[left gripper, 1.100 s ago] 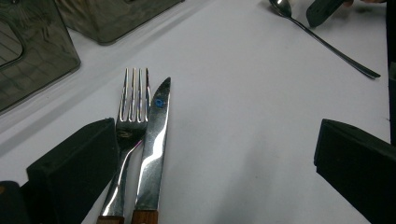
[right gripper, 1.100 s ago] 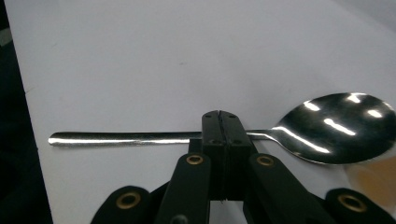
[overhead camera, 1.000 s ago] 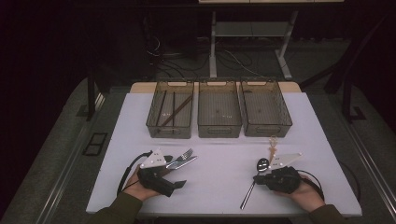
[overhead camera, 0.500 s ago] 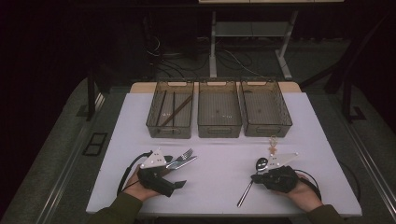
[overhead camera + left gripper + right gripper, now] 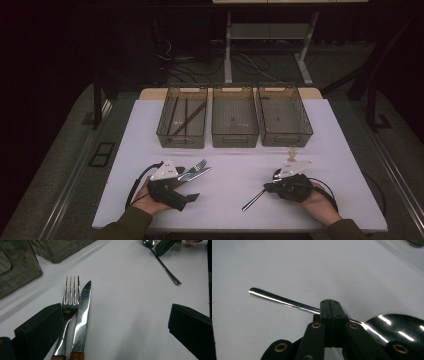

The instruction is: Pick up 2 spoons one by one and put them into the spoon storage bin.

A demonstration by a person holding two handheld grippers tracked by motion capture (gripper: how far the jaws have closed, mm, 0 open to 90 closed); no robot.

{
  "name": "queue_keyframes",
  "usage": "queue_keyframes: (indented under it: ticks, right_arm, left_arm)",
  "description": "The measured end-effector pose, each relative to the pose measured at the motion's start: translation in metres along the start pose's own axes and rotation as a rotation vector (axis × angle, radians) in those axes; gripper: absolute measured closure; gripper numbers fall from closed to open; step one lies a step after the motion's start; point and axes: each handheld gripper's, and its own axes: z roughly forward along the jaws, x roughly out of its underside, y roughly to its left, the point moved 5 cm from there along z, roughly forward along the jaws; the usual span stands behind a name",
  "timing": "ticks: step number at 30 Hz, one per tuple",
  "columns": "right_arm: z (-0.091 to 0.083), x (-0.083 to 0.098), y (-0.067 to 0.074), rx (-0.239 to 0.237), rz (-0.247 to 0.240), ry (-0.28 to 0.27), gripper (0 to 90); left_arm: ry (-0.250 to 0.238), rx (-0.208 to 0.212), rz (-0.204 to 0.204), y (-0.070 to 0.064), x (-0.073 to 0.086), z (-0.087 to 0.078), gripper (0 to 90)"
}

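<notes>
While we look down from the high view, our right gripper (image 5: pixel 269 187) rests on the white table (image 5: pixel 235 165) at about five o'clock, its two black jaws pressed together on the slim handle of a shiny steel spoon (image 5: pixel 254 199). Seen from the right gripper view, the spoon (image 5: pixel 287 302) lies flat on the table, handle running toward ten o'clock and bowl toward four o'clock, with the jaws meeting over the neck of the handle.

At about seven o'clock, our left gripper (image 5: pixel 192 186) rests on the table with its jaws spread wide and gripping nothing. From the left gripper view, a steel fork with a wooden handle (image 5: pixel 68 307) and a steel table knife with a wooden handle (image 5: pixel 82 320) lie side by side, touching, just beside one jaw.

Three smoky clear plastic bins (image 5: pixel 235 137) stand in a row at twelve o'clock.
</notes>
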Motion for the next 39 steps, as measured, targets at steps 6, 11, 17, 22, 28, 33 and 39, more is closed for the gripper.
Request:
queue_keyframes:
  ticks: [6, 11, 17, 22, 28, 33, 39]
  right_arm:
    - [0.005, -0.005, -0.003, 0.003, 0.003, -0.004, 89.8]
    - [0.010, -0.011, -0.005, 0.010, 0.004, -0.007, 89.8]
    - [0.016, -0.017, -0.009, 0.016, 0.008, -0.015, 89.8]
    - [0.020, -0.023, -0.013, 0.024, 0.012, -0.015, 89.8]
    - [0.025, -0.028, -0.018, 0.037, 0.020, -0.017, 89.8]
    - [0.028, -0.031, -0.022, 0.042, 0.024, -0.021, 89.9]
    - [0.026, -0.032, -0.022, 0.036, 0.034, -0.027, 89.7]
  left_arm:
    - [-0.002, -0.001, -0.001, 0.000, 0.000, 0.000, 0.0]
    - [-0.003, 0.000, -0.001, 0.000, 0.000, 0.000, 0.0]
    - [-0.004, 0.001, -0.001, 0.000, 0.000, 0.000, 0.0]
    - [-0.004, 0.002, 0.000, 0.000, 0.000, 0.000, 0.0]
    - [-0.005, 0.003, -0.001, 0.000, 0.000, 0.000, 0.0]
    - [-0.005, 0.005, 0.000, 0.000, 0.000, 0.000, 0.0]
    - [-0.004, 0.006, 0.002, 0.000, 0.000, 0.000, 0.0]
